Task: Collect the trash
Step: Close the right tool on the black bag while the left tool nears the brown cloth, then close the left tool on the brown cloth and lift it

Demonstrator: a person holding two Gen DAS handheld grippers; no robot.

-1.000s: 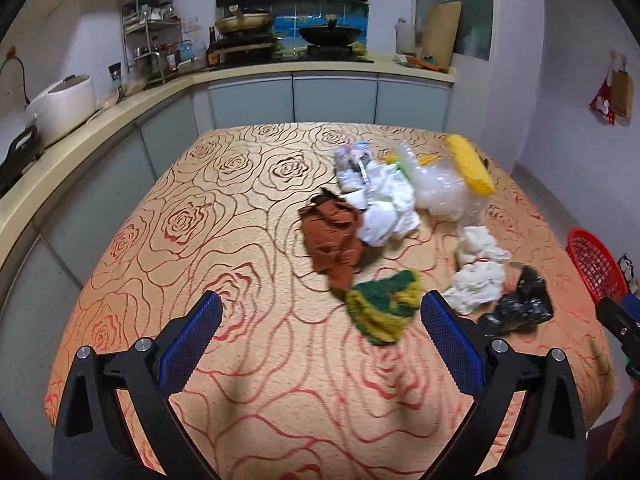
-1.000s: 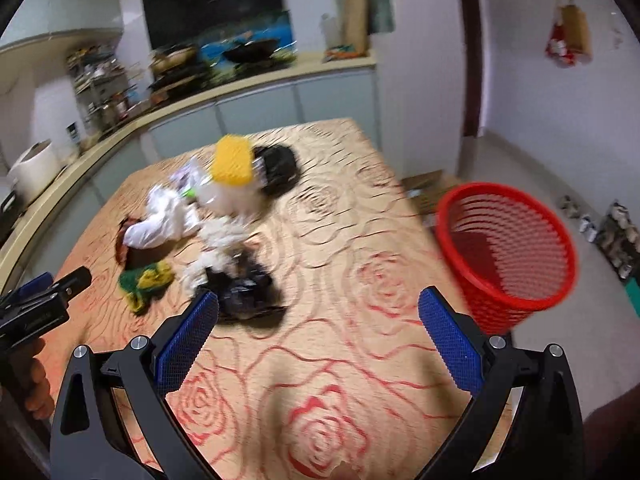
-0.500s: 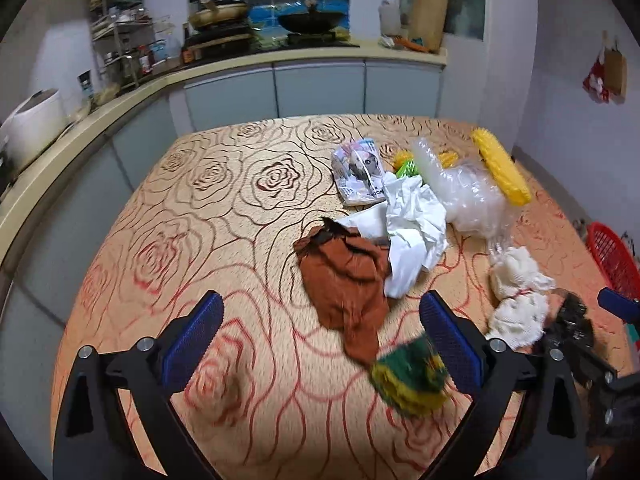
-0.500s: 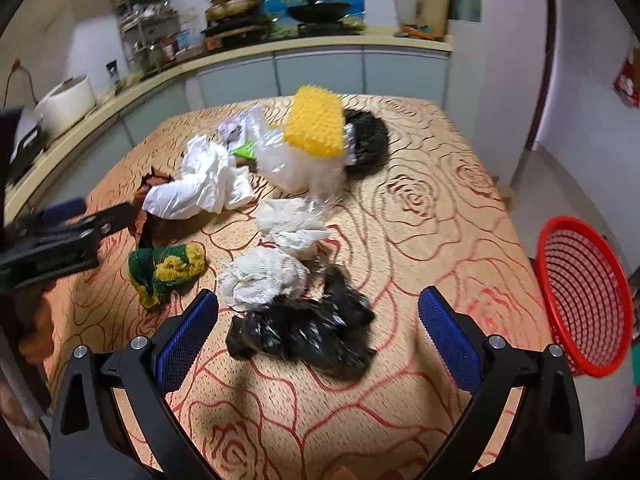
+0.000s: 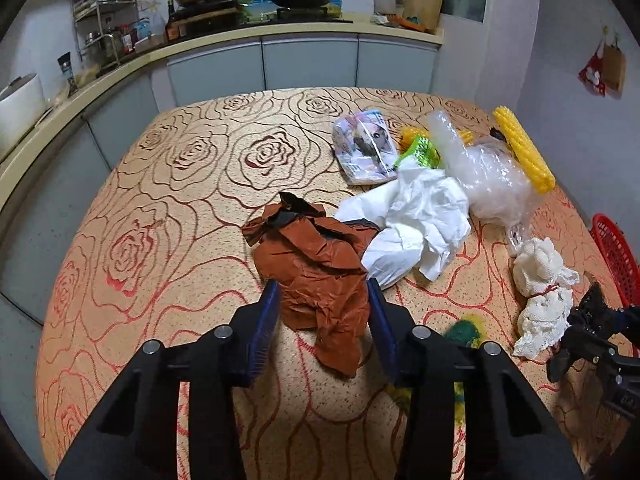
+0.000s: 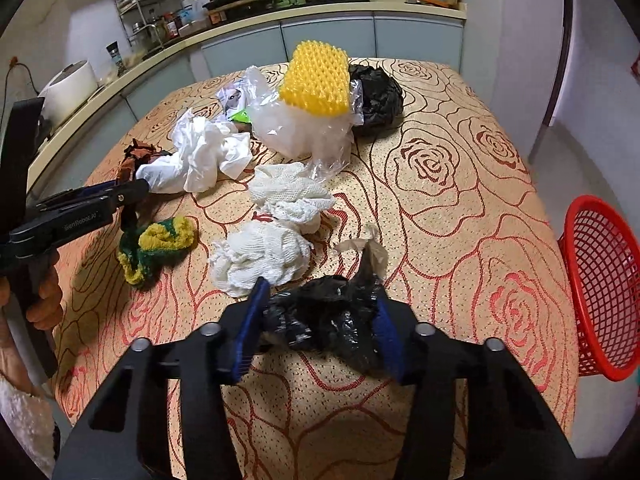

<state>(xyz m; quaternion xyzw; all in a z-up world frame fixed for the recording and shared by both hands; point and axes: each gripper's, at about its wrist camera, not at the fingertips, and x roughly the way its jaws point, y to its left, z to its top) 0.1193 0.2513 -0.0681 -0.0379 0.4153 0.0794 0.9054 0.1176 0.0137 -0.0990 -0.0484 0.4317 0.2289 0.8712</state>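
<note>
Trash lies scattered over a table with a rose-patterned cloth. In the left wrist view my left gripper is closing, and its blue pads touch both sides of a crumpled brown paper. In the right wrist view my right gripper is closing too, its pads pressed on a crumpled black plastic bag. A red mesh basket stands on the floor off the table's right edge. From the right wrist camera the left gripper shows at the left, held by a hand.
Loose on the cloth: a white plastic bag, a clear bag, a yellow spiky pad, a printed packet, two white gauze wads, a green-yellow scrubber and a second black bag. A kitchen counter runs behind.
Both grippers moved forward and down onto the table. Their jaws went from wide open to narrow, the left around the brown paper, the right around the black bag.
</note>
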